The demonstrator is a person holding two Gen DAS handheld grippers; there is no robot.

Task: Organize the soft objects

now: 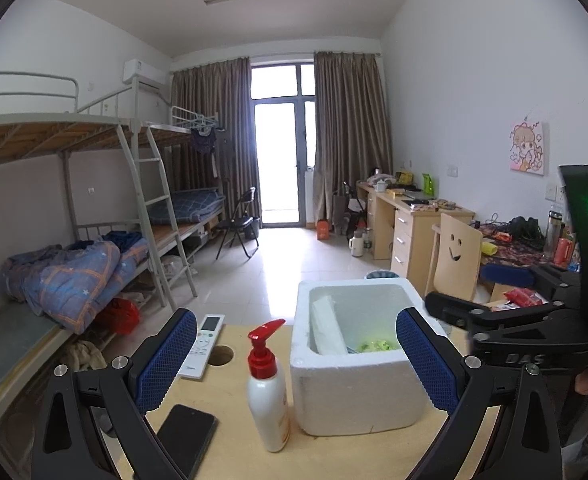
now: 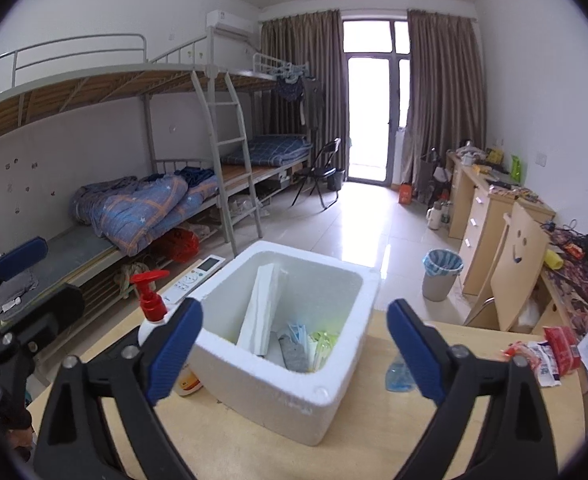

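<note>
Two tongs hang over the counter, both spread wide with nothing between their fingers. From the right wrist view, the right tongs frame the foam box at 12 o'clock. Inside it lie a white foam slab, blue masks, a grey cloth and a green packet. A blue wrapper lies on the counter just beside the box at 3 o'clock; red packets sit farther out that way. From the left wrist view, the left tongs hang above a pump bottle, with the box at its 3 o'clock, a phone at 8 and a remote at 10.
</note>
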